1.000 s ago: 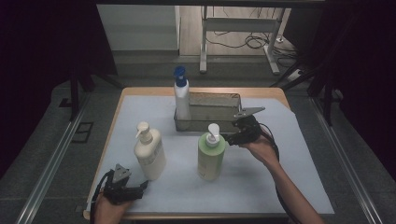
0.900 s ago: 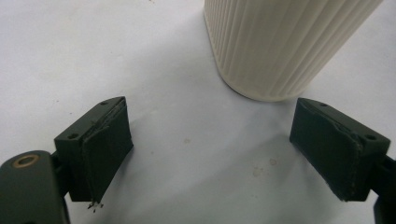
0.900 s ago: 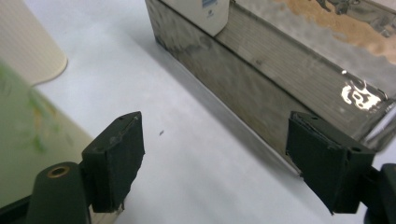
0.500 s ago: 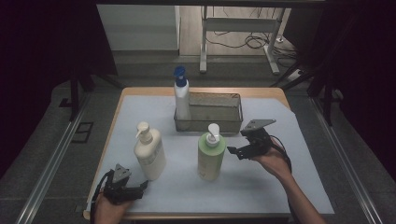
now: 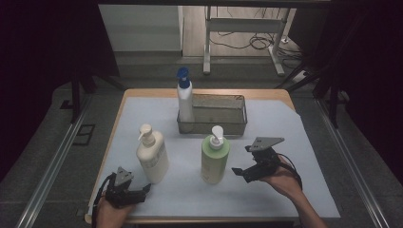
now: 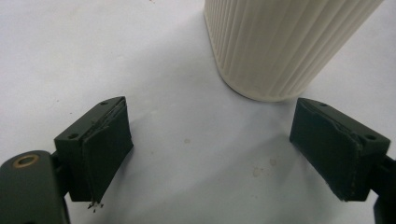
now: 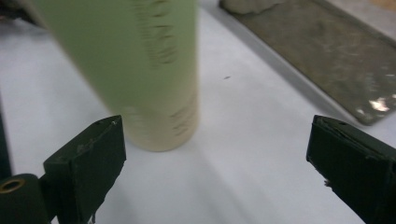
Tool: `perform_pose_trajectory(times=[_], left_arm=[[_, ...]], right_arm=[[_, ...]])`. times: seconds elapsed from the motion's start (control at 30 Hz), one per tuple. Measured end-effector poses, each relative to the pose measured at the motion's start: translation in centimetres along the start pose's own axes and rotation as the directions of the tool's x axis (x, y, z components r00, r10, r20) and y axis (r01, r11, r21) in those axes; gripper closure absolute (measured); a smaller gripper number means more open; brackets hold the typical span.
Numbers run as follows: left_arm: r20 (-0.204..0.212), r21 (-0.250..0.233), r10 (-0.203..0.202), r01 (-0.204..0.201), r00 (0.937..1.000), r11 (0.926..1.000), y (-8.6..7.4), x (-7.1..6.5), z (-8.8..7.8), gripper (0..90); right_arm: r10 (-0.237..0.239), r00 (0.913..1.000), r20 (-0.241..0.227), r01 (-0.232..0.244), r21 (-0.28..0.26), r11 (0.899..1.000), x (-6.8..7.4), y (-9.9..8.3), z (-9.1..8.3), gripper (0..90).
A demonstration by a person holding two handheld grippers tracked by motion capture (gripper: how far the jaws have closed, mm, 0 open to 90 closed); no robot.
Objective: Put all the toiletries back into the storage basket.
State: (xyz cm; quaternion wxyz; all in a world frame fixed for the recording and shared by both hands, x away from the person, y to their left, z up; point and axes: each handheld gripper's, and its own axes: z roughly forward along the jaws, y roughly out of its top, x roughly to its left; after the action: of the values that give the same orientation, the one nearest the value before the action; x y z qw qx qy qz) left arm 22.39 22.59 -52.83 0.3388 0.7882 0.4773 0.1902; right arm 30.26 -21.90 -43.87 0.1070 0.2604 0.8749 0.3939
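Starting at my left, the left hand-held gripper (image 5: 142, 191) sits low at the near edge of the desk (image 5: 285, 123), jaws apart and empty, with the cream pump bottle (image 5: 152, 156) standing upright just ahead of it; in the left gripper view the bottle's ribbed base (image 6: 275, 46) rises beyond the jaws and a little toward the right one, not between them. Moving across, the green pump bottle (image 5: 215, 159) stands upright near the desk's middle, its long axis vertical, in front of the metal basket (image 5: 237, 124) that holds the blue-capped bottle (image 5: 185, 97). Further right, my right hand-held gripper (image 5: 238, 172) lies just beside the green bottle, apart from it, pointing toward it; its jaws have just been opening, nothing between them. From that gripper's camera the green bottle (image 7: 154, 70) stands ahead, nearer the left jaw. I judge the right hand the nearer one for this bottle, which lies to its left.
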Motion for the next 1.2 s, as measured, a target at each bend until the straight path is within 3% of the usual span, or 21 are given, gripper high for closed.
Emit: perform_pose_trajectory(times=[0.47,1.2], left_arm=[[0.000,0.000,0.000,0.000,1.0000,1.0000,0.0,0.0,0.0,12.3],[0.000,-0.003,-0.003,0.003,1.0000,1.0000,0.0,0.0,0.0,12.3]], right_arm=[[-0.028,0.9971,-0.071,0.026,-0.034,0.999,2.6,1.8,1.3,3.9],[-0.046,0.9973,-0.057,0.042,-0.079,0.996,3.6,4.7,3.6,8.6]])
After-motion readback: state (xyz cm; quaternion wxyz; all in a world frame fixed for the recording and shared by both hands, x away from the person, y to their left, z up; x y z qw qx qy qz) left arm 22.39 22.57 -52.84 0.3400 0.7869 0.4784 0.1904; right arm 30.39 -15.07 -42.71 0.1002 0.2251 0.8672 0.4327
